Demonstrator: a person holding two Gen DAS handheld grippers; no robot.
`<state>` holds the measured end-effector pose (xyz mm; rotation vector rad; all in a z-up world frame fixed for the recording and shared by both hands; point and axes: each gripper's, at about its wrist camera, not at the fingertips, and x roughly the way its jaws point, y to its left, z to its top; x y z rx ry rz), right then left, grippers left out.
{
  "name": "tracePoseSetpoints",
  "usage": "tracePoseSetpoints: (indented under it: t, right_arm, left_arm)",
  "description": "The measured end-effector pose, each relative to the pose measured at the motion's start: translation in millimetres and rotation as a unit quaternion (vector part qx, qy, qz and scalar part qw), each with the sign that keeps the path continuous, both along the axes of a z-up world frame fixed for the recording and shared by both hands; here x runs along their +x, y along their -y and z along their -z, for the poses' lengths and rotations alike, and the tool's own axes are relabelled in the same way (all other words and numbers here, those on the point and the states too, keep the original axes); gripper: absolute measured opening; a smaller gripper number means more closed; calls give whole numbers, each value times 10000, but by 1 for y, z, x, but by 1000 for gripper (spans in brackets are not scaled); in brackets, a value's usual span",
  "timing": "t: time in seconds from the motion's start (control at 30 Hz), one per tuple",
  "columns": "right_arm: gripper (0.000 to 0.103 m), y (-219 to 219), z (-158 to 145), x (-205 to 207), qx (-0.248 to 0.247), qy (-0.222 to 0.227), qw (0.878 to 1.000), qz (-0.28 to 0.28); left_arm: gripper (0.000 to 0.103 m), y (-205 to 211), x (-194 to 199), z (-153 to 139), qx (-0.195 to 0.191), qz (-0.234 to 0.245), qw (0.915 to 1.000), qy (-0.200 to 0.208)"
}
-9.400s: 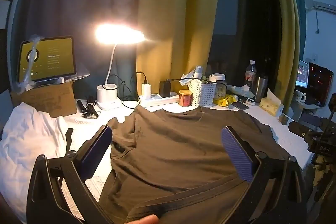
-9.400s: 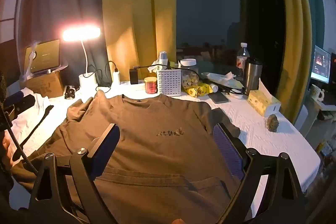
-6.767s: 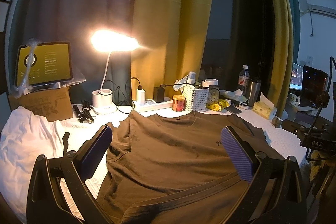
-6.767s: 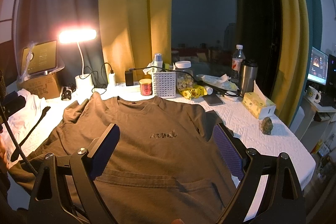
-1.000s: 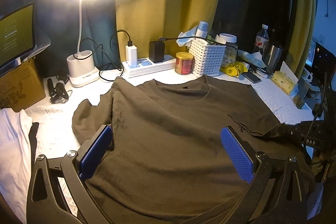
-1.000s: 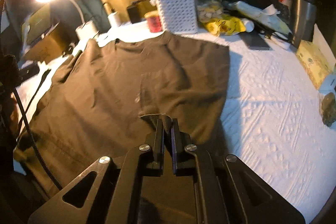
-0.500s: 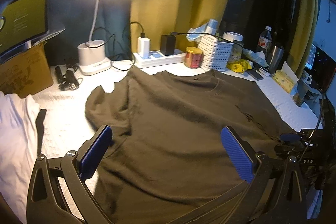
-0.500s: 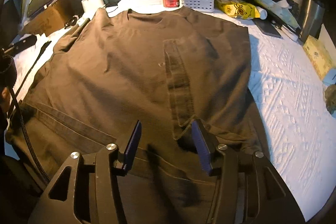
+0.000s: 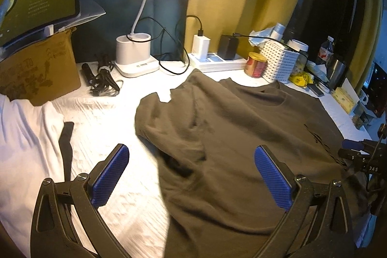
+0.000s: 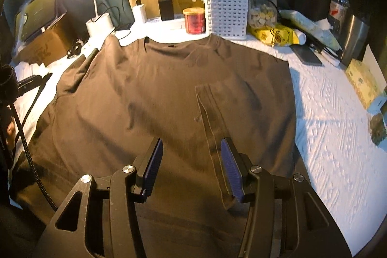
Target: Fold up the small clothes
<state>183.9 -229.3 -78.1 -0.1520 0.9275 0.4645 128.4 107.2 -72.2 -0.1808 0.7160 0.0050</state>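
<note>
Between the blue ribbed pads of the right gripper [image 10: 189,162] nothing is held — jaws part-open above the dark brown cotton T-shirt [image 10: 169,98], the right pad over the folded-in sleeve strip [image 10: 212,117]. Left gripper [image 9: 192,175] stands wide and empty, over the shirt's left edge. Shirt lies spread on the white textured table cover [image 10: 333,137], collar far, left sleeve bunched. Along the far edge: white perforated plastic basket [image 10: 227,13], red round tin [image 10: 194,20], white desk lamp [image 9: 135,52] — lit. Brown cardboard box [image 9: 36,74] far left.
</note>
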Motion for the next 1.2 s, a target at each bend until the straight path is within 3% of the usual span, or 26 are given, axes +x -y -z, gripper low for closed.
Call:
tracePoseSetpoints:
  t: [0.2,0.3,0.37,0.53,0.63,0.7,0.77,0.83,1.2]
  right_arm:
    - [53,-15,2,13,-26,19,10000,-13]
    - [53,-20,4,20,-38,-22,10000,-21]
    - [53,-21,6,24,-60,-45,10000,-16]
    - [53,-22,4,35,-86,-10,10000,46]
    - [53,-19,6,42,-99,-34,9999,109]
    - [53,-18,8,45,-98,-58,9998,142]
    - [53,-18,10,47,-81,-85,9998,146]
    - [53,-20,12,47,-56,-111,9998,133]
    - [53,-12,3,36,170,-31,9997,157]
  left_arm:
    - [101,-18,20,5,-2,98,9999,-92]
    - [90,-26,37,10,-30,198,9997,-154]
    - [74,-31,52,16,-19,251,9992,-298]
    - [72,-47,82,36,52,284,9982,-527]
    - [48,-57,94,58,-101,278,9953,-920]
    - [39,-54,90,59,167,260,9960,-834]
    - [14,-54,88,61,283,194,9959,-841]
    - [6,-56,86,63,240,165,9960,-850]
    - [3,-65,47,34,378,-394,9978,-381]
